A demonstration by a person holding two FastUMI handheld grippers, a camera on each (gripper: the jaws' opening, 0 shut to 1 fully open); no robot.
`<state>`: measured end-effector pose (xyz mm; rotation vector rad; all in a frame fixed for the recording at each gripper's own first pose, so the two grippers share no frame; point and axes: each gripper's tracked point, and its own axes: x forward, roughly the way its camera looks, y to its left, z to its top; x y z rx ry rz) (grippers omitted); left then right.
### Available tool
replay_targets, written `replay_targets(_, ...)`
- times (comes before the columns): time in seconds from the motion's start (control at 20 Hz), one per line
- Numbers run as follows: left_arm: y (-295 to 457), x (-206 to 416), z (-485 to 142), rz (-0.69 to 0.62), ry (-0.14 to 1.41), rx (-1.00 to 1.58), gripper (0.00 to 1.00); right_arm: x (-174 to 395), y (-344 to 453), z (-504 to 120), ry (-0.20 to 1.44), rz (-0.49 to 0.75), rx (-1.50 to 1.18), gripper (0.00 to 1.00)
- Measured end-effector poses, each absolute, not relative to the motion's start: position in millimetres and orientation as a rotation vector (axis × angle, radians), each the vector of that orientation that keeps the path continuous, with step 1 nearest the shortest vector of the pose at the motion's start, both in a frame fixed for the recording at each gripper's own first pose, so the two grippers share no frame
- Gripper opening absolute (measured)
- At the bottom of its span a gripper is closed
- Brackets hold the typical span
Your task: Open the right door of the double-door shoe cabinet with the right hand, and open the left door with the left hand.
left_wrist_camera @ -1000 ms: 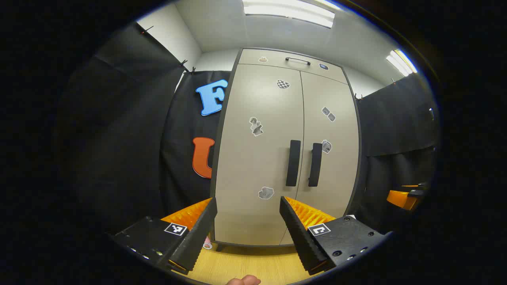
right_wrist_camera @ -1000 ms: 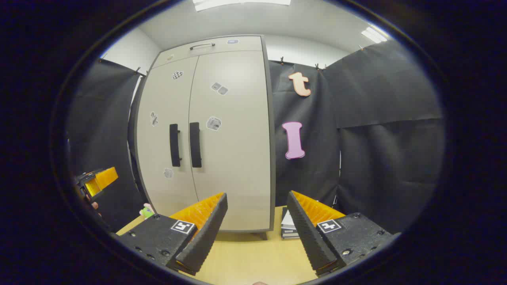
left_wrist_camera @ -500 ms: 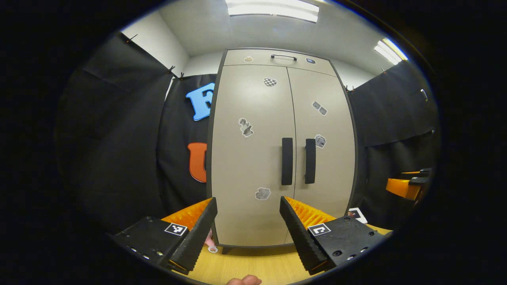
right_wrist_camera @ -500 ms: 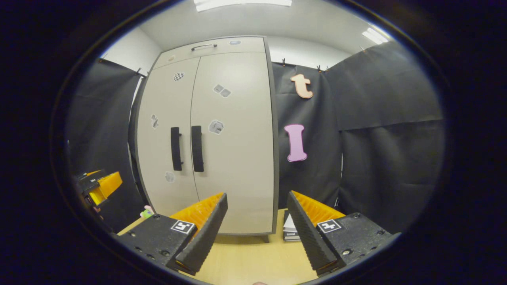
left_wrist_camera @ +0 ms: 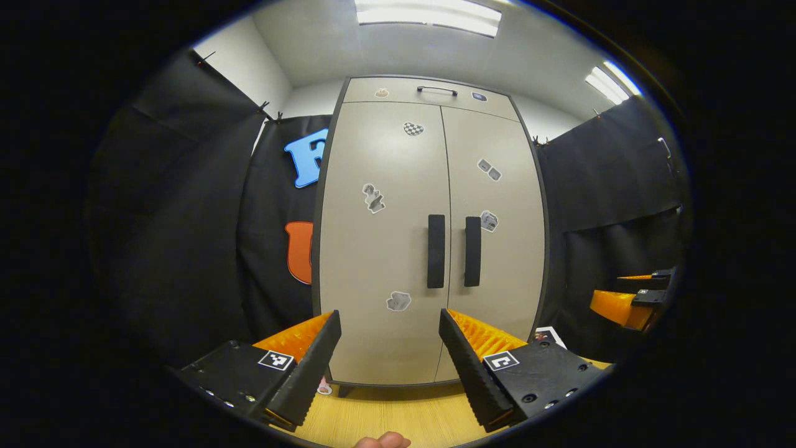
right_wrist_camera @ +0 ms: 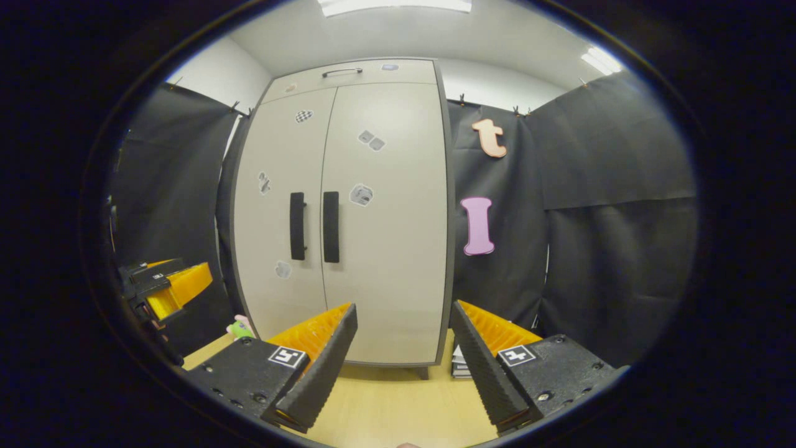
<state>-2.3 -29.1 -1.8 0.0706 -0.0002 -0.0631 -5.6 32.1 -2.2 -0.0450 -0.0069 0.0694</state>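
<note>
The shoe cabinet (left_wrist_camera: 429, 236) stands closed on the table (left_wrist_camera: 385, 417) at twelve o'clock, so the left gripper (left_wrist_camera: 390, 361) and right gripper (right_wrist_camera: 403, 358) hang back, released and empty, probably lining up on the handles (right_wrist_camera: 314, 226).

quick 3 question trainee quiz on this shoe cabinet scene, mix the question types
1. True or false: both cabinet doors are shut.
2. The left hand-held gripper is: A) open, B) shut on the left handle, C) shut on nothing.
3. Fill in: the right hand-held gripper has not yet touched the right ____.

Key: 1 true. 2 A. 3 handle.
</note>
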Motion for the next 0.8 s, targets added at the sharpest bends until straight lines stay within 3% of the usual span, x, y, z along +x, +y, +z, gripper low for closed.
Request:
replay_targets(0.05,-29.3,-2.1,-0.7,-0.063,-0.004,0.068,0.95,-5.8,33.2,-2.1,-0.008,0.074,-0.041,0.98)
replay_targets(0.4,-28.2,-1.8,3.1,-0.062,-0.017,0.057,0.95,-7.3,29.0,1.8,-0.025,0.060,-0.037,1.00)
replay_targets(0.75,-27.2,-2.6,3.7,-0.053,-0.016,0.057,0.95,-8.6,26.9,-0.5,-0.019,0.043,-0.015,0.98)
replay_targets(0.8,-27.4,-2.9,3.4,-0.054,-0.012,0.055,0.95,-8.0,29.1,-0.4,-0.019,0.047,-0.010,0.94)
